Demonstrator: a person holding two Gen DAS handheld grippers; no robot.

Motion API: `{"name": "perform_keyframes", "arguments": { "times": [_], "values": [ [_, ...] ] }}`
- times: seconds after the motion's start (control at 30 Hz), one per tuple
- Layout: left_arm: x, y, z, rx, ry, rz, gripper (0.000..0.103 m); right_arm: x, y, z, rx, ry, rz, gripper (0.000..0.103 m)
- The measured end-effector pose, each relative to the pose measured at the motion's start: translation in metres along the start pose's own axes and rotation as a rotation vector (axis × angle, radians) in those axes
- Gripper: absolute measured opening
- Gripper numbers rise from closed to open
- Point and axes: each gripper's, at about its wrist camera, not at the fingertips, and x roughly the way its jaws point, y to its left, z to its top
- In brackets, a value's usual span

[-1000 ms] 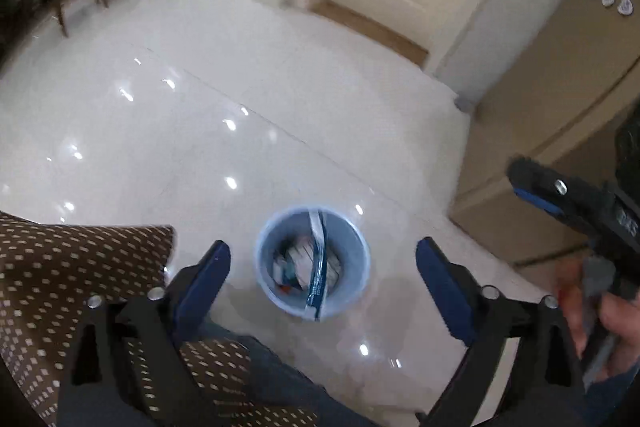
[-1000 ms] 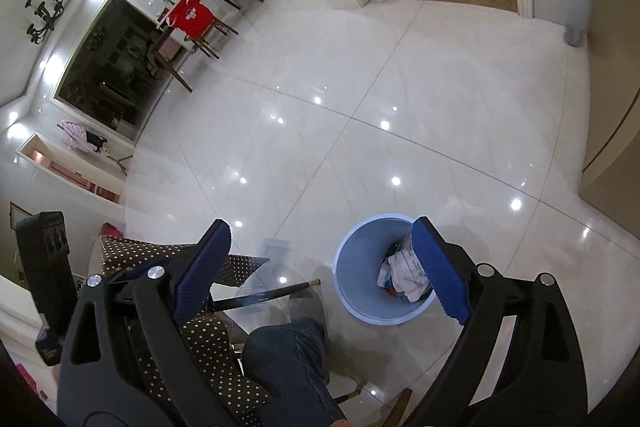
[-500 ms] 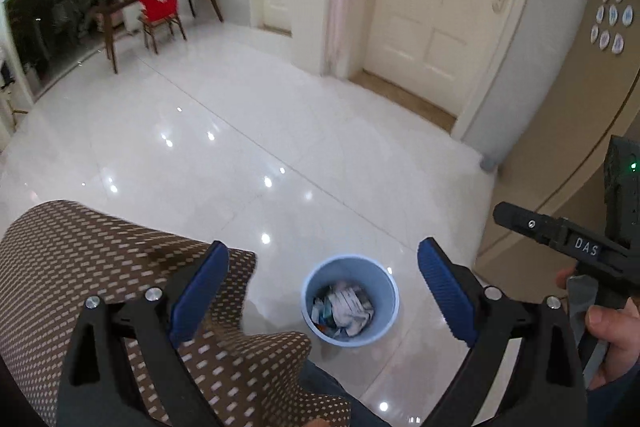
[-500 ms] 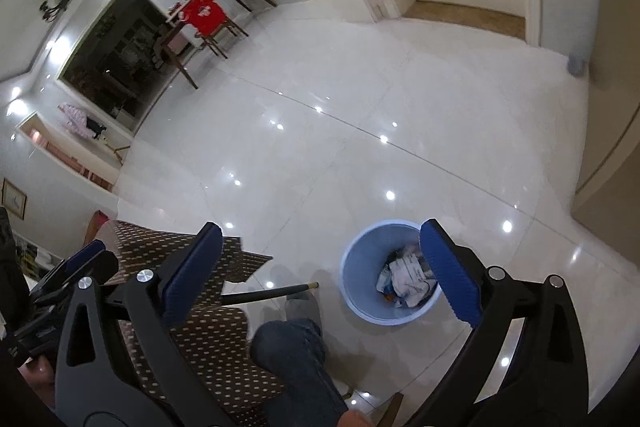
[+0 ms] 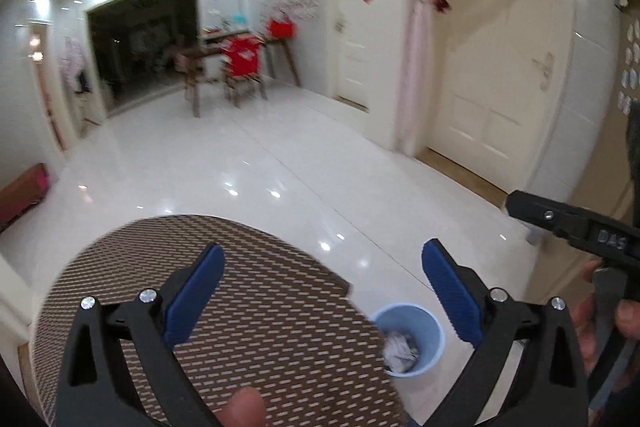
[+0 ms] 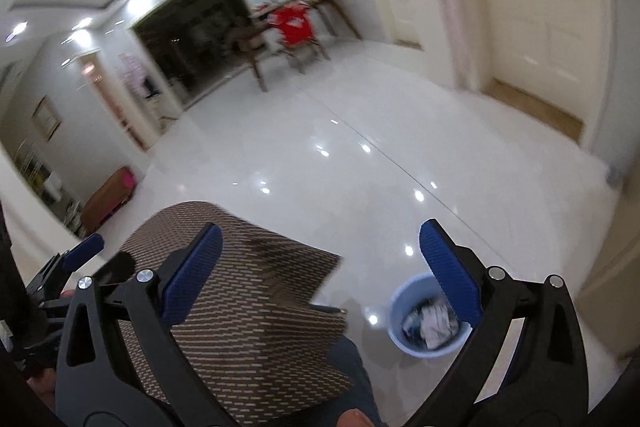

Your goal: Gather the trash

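Left view: left gripper (image 5: pixel 322 265) opening, nothing between; bin (image 5: pixel 412 335) of trash (image 5: pixel 400 351) low beside table (image 5: pixel 248 307), under right finger.
Right view: right gripper (image 6: pixel 320 247) spread, empty; bin (image 6: pixel 404 307) beyond table (image 6: pixel 256 315), behind right finger.

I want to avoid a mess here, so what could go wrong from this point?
1. The blue bin, already holding crumpled trash, stands on the glossy floor beside the person's knee; a kick might tip it.
2. Both views are blurred; the open left gripper and right gripper could bump each other.
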Motion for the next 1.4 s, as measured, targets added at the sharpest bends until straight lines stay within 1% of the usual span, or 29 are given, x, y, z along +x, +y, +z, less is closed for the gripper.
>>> {"name": "perform_keyframes", "arguments": {
  "times": [0.1, 0.17, 0.27, 0.33, 0.5, 0.53, 0.6, 0.63, 0.73, 0.8, 0.9, 1.0, 1.17, 1.4],
  "values": [
    [-0.026, 0.021, -0.001, -0.022, -0.034, 0.080, 0.098, -0.009, 0.030, 0.004, -0.054, -0.019, 0.045, 0.097],
    [-0.039, 0.029, -0.001, -0.029, -0.054, 0.114, 0.098, -0.014, 0.046, 0.008, -0.088, -0.034, 0.047, 0.097],
    [-0.063, 0.041, -0.003, -0.046, -0.107, 0.170, 0.098, -0.021, 0.067, 0.011, -0.127, -0.052, 0.057, 0.097],
    [-0.079, 0.048, -0.005, -0.071, -0.143, 0.214, 0.098, -0.028, 0.077, 0.010, -0.146, -0.068, 0.063, 0.097],
    [-0.118, 0.070, -0.007, -0.141, -0.218, 0.292, 0.098, -0.049, 0.120, 0.009, -0.215, -0.115, 0.084, 0.097],
    [-0.126, 0.074, -0.007, -0.153, -0.228, 0.299, 0.098, -0.051, 0.126, 0.008, -0.226, -0.122, 0.088, 0.097],
    [-0.148, 0.083, -0.009, -0.182, -0.272, 0.275, 0.098, -0.062, 0.144, 0.007, -0.261, -0.148, 0.096, 0.097],
    [-0.158, 0.086, -0.010, -0.199, -0.280, 0.273, 0.098, -0.067, 0.152, 0.007, -0.276, -0.159, 0.098, 0.097],
    [-0.179, 0.092, -0.011, -0.225, -0.284, 0.296, 0.098, -0.083, 0.173, 0.004, -0.318, -0.200, 0.107, 0.097],
    [-0.190, 0.093, -0.010, -0.227, -0.303, 0.315, 0.098, -0.096, 0.187, 0.001, -0.345, -0.234, 0.105, 0.097],
    [-0.210, 0.090, -0.010, -0.227, -0.335, 0.321, 0.098, -0.108, 0.200, -0.003, -0.381, -0.277, 0.087, 0.097],
    [-0.220, 0.086, -0.008, -0.224, -0.355, 0.325, 0.098, -0.115, 0.207, -0.007, -0.396, -0.310, 0.059, 0.097],
    [-0.223, 0.083, -0.005, -0.233, -0.369, 0.317, 0.098, -0.121, 0.208, -0.008, -0.404, -0.344, 0.014, 0.097],
    [-0.221, 0.077, -0.006, -0.236, -0.370, 0.299, 0.098, -0.122, 0.203, -0.009, -0.405, -0.353, -0.005, 0.097]
  ]
}}
